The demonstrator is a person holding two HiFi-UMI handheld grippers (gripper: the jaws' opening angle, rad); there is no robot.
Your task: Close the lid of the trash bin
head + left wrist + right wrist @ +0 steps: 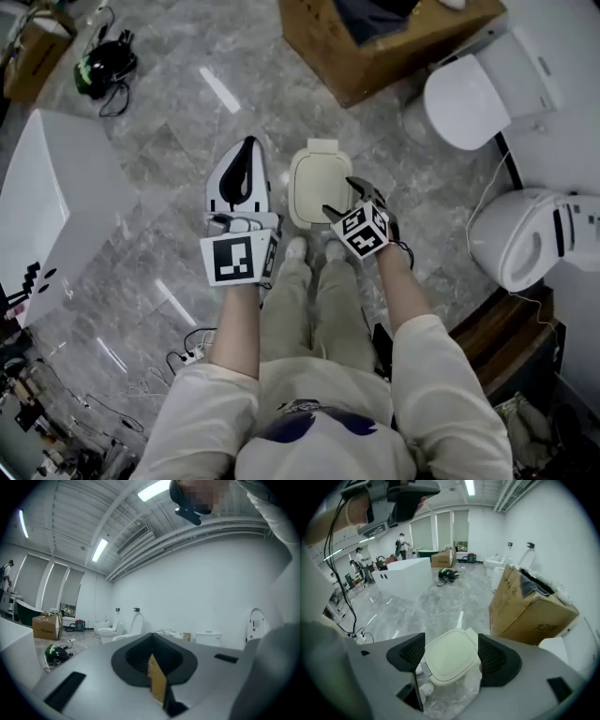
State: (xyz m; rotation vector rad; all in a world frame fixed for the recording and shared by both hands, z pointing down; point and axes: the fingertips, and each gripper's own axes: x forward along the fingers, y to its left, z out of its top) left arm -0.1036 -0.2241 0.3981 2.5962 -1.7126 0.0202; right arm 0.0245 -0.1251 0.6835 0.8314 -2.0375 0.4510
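smooth cream plastic trash bin lid (320,183), glossy marble floor (178,141), matt cardboard box (375,52), glossy white ceramic toilet (473,94).

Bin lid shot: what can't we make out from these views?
- Trash bin body: hidden under its own lid in the head view and the right gripper view, so the closing seam is unseen.
- Bin in the left gripper view: out of frame, because the left gripper faces the wall.
- Cardboard box: cut off by the top edge of the head view.
- Print on the box, right gripper view: too small to read.

Head view: steeply down. Left gripper view: level. Right: downward, shares trash bin (319,185).
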